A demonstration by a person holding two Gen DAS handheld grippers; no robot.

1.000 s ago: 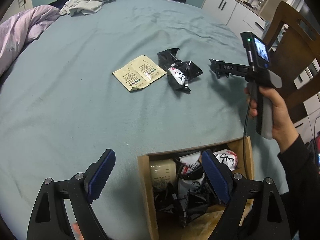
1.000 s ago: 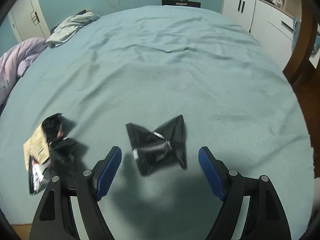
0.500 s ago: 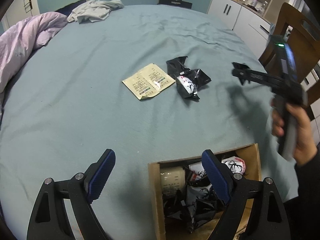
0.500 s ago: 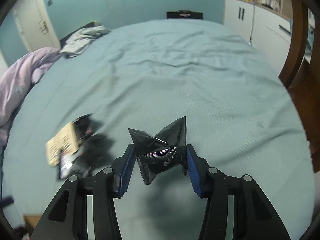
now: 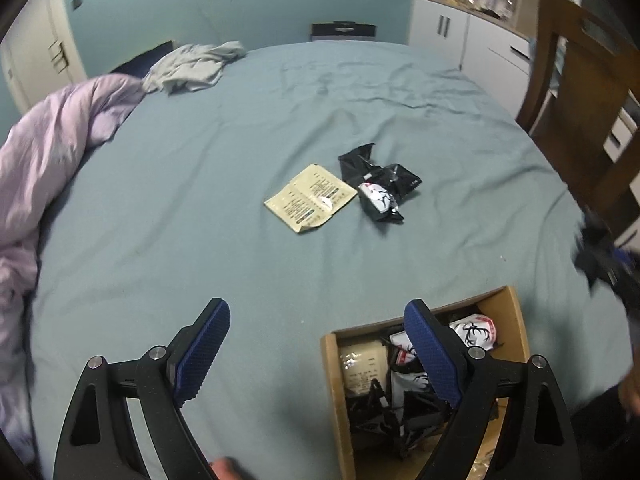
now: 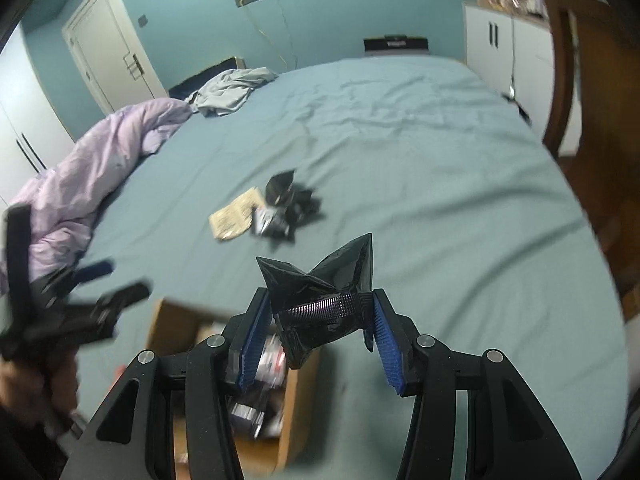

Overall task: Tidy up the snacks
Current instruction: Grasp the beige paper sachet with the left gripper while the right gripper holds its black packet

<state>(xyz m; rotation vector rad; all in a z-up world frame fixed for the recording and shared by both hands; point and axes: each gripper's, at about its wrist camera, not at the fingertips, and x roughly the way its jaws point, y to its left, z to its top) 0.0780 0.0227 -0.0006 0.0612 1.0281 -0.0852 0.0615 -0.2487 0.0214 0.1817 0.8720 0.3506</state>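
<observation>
Snack packet [image 6: 320,308], a black, glossy foil pouch with crimped serrated ends, is sitting pinched between the blue ribbed pads of the right tongs [image 6: 316,320], its middle squeezed so that both ends are flaring into stiff points. A second ago it was lying flat on the bed with these tongs spread around it; they have since been closing on it and are now carrying it clear of the sheet, hanging above the near corner of the cardboard box [image 6: 168,316]. Judging by that, the pick is done and only the drop into the box is left for this packet.

Left tongs [image 5: 316,352] are standing wide apart and holding nothing, hovering over the bed [image 5: 200,200] beside the box [image 5: 330,360], whose open top is showing a jumble of crinkled black and white wrappers with an antler print. Further out on the wrinkled teal sheet, a flat beige sachet [image 5: 310,204] with printed text is lying just beside a small heap of black wrappers [image 5: 378,182], touching it at one edge; these are still waiting to be gathered. A soft lilac duvet [image 5: 48,152] is bunching along the left side, and a wooden chair [image 5: 584,92] is standing at the right
</observation>
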